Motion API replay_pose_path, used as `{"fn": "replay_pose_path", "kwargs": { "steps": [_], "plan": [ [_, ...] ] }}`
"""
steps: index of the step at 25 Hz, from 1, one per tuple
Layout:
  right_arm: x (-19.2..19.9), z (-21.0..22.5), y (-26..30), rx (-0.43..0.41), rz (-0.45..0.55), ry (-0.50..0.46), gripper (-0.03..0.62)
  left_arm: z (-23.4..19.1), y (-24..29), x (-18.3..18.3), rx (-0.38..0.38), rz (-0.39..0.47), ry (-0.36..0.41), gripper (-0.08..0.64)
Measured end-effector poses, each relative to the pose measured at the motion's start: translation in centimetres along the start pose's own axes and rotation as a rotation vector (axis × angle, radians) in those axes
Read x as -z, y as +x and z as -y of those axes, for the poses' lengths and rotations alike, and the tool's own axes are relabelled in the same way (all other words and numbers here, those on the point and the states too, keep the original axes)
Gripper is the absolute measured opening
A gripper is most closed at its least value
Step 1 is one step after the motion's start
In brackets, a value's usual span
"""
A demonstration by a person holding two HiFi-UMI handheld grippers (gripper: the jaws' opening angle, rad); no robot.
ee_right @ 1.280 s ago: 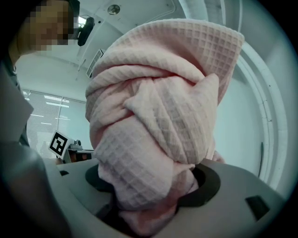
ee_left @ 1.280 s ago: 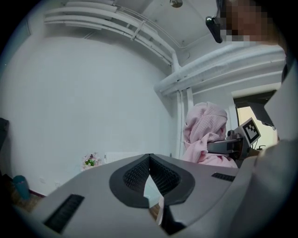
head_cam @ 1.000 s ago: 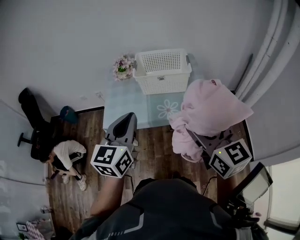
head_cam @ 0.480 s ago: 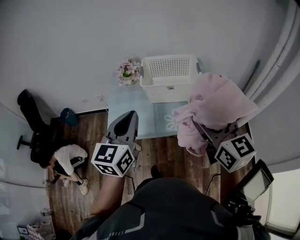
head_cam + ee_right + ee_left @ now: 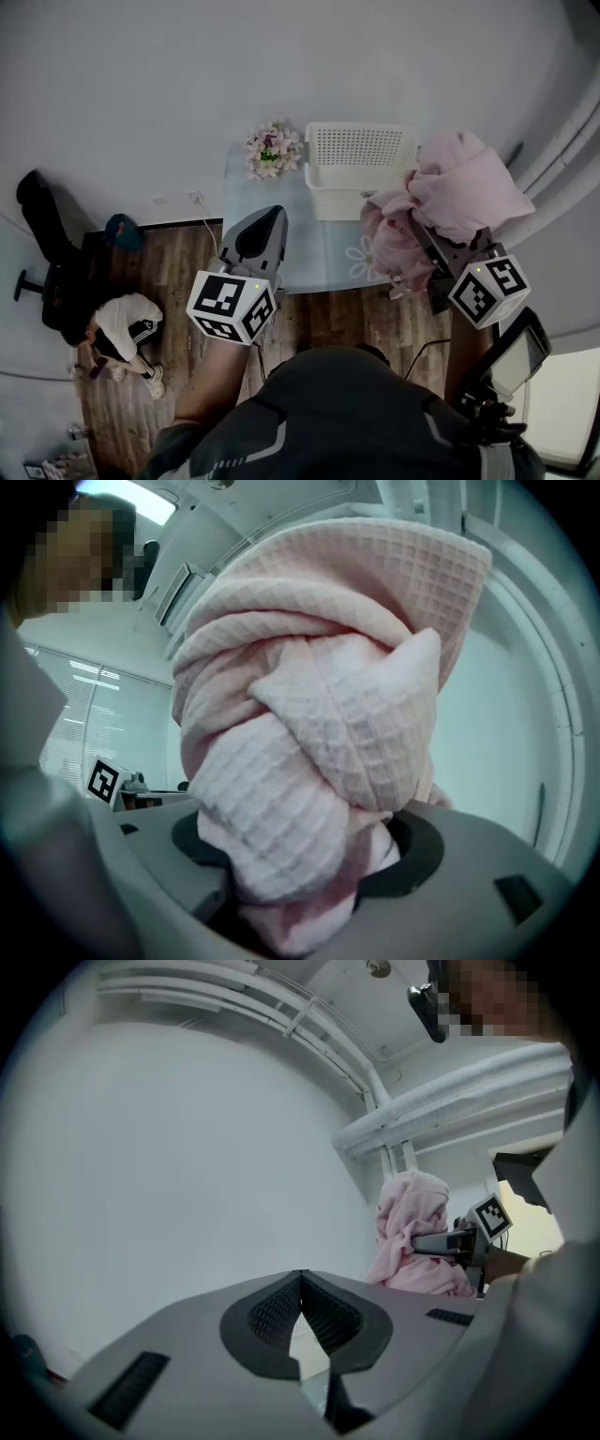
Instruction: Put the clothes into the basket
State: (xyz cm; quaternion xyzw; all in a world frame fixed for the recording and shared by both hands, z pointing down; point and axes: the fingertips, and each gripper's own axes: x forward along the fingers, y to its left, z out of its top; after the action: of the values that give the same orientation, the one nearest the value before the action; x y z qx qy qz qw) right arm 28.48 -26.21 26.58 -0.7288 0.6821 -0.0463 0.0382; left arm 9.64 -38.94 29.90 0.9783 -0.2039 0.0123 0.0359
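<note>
Pink waffle-knit garment (image 5: 461,186) clamped in right gripper (image 5: 427,248), bulk left dangling (floppy stuff). Could get snagged on laundry basket (image 5: 339,202) rim, draped outside. Left gripper (image 5: 272,217) jaws together, nothing held.

Waffle-textured pink cloth (image 5: 319,714), perforated plastic basket (image 5: 339,199), wood-plank floor (image 5: 178,272).

My left gripper (image 5: 265,220), grey tapered shell, black ribbed pads (image 5: 277,1312), white cube (image 5: 231,307) with black square markers, my shirt (image 5: 347,412) dark grey, pale stripe trim

Staged indoor room, wood floor (image 5: 319,317), pale rug (image 5: 319,244), office chair (image 5: 49,279), ceiling pipes (image 5: 450,1101)
</note>
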Motion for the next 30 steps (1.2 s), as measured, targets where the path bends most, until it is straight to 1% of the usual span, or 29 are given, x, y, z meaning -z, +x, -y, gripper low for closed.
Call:
{"fn": "replay_pose_path", "kwargs": {
  "steps": [5,9,14,19,23,30],
  "plan": [
    [-1.1,0.6,2.6,0.03,-0.001,-0.019,0.357,-2.8,0.8,0.4,0.009,-0.003,-0.026,0.003],
    [-1.1,2.5,5.6,0.011,-0.032,-0.037,0.357,-4.3,2.6,1.2,-0.01,-0.01,-0.042,0.003],
    [-2.6,5.4,8.9,-0.023,-0.027,-0.063,0.357,-5.2,5.3,1.1,-0.058,-0.024,-0.023,0.003],
    [-4.2,7.9,12.4,-0.101,-0.022,-0.103,0.357,-5.1,7.4,0.2,-0.104,-0.008,-0.014,0.003],
    [-4.8,9.5,15.6,-0.168,-0.031,-0.124,0.357,-4.9,9.3,0.0,-0.135,-0.013,-0.011,0.003],
    [-3.1,11.0,20.7,-0.306,-0.104,-0.185,0.358,-4.7,10.6,0.1,-0.226,-0.037,0.013,0.003]
  ]
}}
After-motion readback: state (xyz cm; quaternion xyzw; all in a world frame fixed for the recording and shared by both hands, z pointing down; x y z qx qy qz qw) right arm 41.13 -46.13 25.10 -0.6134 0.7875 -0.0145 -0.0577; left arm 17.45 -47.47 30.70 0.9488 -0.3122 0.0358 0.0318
